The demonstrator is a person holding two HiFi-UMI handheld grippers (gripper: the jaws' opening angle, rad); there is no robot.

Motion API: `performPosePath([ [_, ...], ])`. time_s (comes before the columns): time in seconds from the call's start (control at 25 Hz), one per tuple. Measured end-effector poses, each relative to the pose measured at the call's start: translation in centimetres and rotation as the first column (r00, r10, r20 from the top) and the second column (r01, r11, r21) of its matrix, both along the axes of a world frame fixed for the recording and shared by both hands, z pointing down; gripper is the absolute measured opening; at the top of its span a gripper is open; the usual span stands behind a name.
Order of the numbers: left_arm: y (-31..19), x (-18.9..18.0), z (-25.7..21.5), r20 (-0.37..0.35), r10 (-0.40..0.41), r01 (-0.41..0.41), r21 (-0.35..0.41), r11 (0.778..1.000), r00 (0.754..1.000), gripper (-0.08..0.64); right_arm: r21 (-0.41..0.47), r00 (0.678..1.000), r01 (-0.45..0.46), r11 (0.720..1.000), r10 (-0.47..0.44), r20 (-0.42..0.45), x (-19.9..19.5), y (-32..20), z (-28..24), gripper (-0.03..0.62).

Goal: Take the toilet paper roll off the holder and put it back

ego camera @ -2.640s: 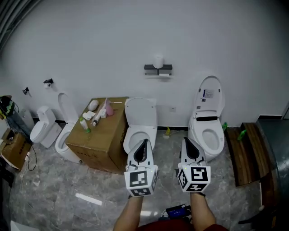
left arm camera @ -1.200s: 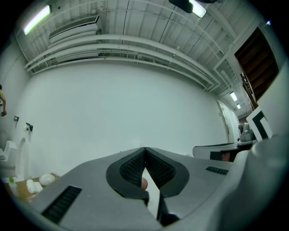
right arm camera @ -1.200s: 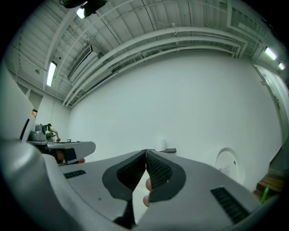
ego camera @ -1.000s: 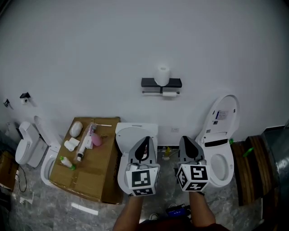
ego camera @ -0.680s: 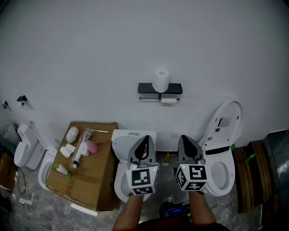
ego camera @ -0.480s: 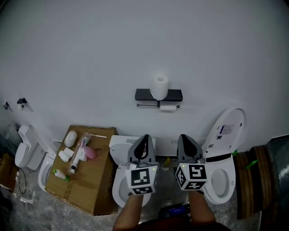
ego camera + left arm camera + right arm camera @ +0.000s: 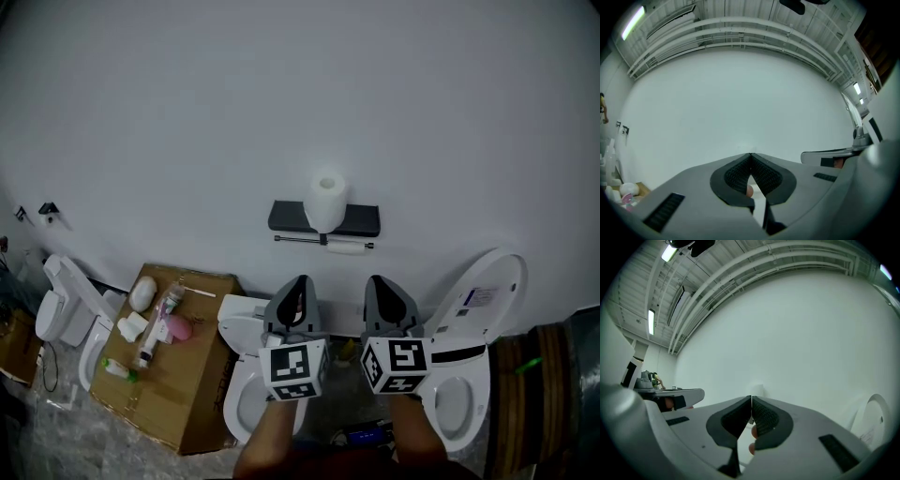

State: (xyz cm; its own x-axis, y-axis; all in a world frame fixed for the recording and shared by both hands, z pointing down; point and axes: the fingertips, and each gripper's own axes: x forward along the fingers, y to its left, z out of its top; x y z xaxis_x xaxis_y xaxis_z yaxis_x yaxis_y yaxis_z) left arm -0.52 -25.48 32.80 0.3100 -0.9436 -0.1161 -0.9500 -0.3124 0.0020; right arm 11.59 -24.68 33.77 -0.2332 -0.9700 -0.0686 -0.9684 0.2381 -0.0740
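We hold the left tool (image 7: 300, 281) and the right tool (image 7: 377, 281) side by side, low in the head view, both pointing at the white wall (image 7: 281, 94). Each tool's jaws meet at the tips with nothing between them. The toilet paper roll (image 7: 325, 202) stands upright on top of the dark holder (image 7: 291, 217), fixed to the wall above the tools and well apart from them. A smaller white paper shape (image 7: 349, 247) hangs at the bar under the holder. To the left, a cardboard box (image 7: 202, 394) carries bottles, and a toilet with its lid raised (image 7: 487, 300) stands to the right.
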Motion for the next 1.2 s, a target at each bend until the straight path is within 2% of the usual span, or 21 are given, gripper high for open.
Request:
performPosePath([
  [0.32, -7.2, 0.0, 0.5, -0.003, -0.01, 0.01, 0.002, 1.0, 1.0, 0.014, -0.013, 1.0, 0.011, 1.0, -0.011, -0.008, 0.1, -7.2, 0.9, 0.018],
  [0.68, -16.3, -1.5, 0.1, -0.024, 0.034, -0.034, 0.01, 0.999, 0.999, 0.014, -0.006, 1.0, -0.02, 1.0, 0.02, -0.022, -1.9, -15.9, 0.0, 0.017],
  [0.84, -18.7, -1.7, 0.1, -0.037, 0.056, -0.055, 0.014, 0.998, 0.998, 0.014, 0.002, 0.999, -0.032, 0.999, 0.032, -0.021, -2.5, -17.9, -0.2, 0.017],
  [1.2, -21.0, -1.1, 0.4, -0.029, 0.037, -0.037, 0.01, 0.999, 0.999, 0.014, -0.001, 1.0, 0.009, 1.0, -0.009, 0.001, -2.2, -20.5, 0.4, 0.018],
])
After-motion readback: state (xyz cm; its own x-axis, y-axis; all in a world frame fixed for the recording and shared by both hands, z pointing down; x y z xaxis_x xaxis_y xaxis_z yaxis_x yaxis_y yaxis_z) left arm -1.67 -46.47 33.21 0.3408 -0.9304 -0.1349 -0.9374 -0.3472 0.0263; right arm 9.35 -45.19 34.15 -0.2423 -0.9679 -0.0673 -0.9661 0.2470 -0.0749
